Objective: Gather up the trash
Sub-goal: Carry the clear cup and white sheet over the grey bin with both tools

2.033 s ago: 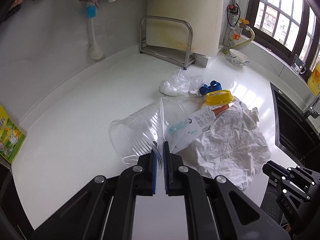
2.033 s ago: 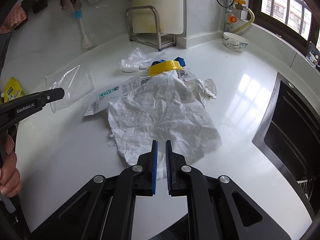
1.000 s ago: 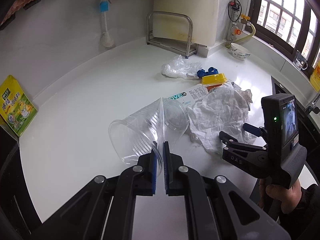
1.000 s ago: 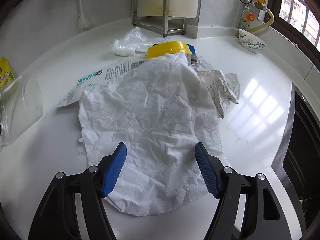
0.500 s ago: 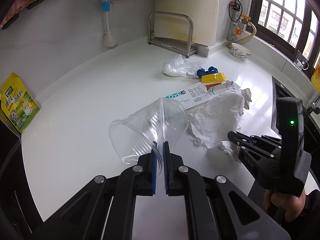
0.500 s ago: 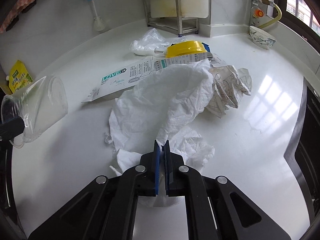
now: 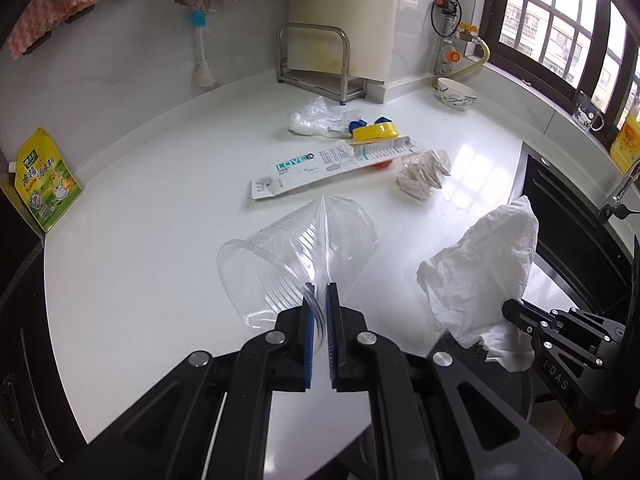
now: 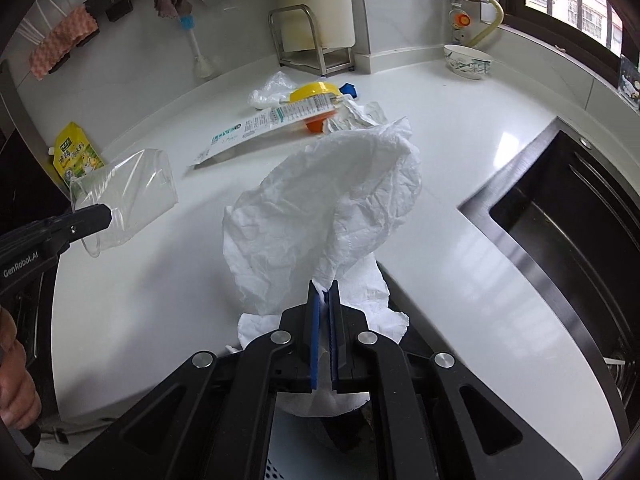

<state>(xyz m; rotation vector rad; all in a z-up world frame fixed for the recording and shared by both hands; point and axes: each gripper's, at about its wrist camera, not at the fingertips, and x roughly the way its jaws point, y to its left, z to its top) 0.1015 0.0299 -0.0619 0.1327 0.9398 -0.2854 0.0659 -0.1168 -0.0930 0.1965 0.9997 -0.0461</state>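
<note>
Right wrist view: my right gripper [image 8: 323,292] is clamped tight on the crumpled white paper [image 8: 332,204], lifted off the counter [image 8: 448,184] beside the sink [image 8: 568,216]. My left gripper [image 7: 319,300] pinches the clear plastic cup [image 7: 296,256] above that counter, jaws closed on its wall.

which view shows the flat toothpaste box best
The left wrist view: the toothpaste box lies fully exposed on the counter, its print facing the camera. In the right wrist view the box is smaller, seen at a slant, its far end beside the white paper.
</note>
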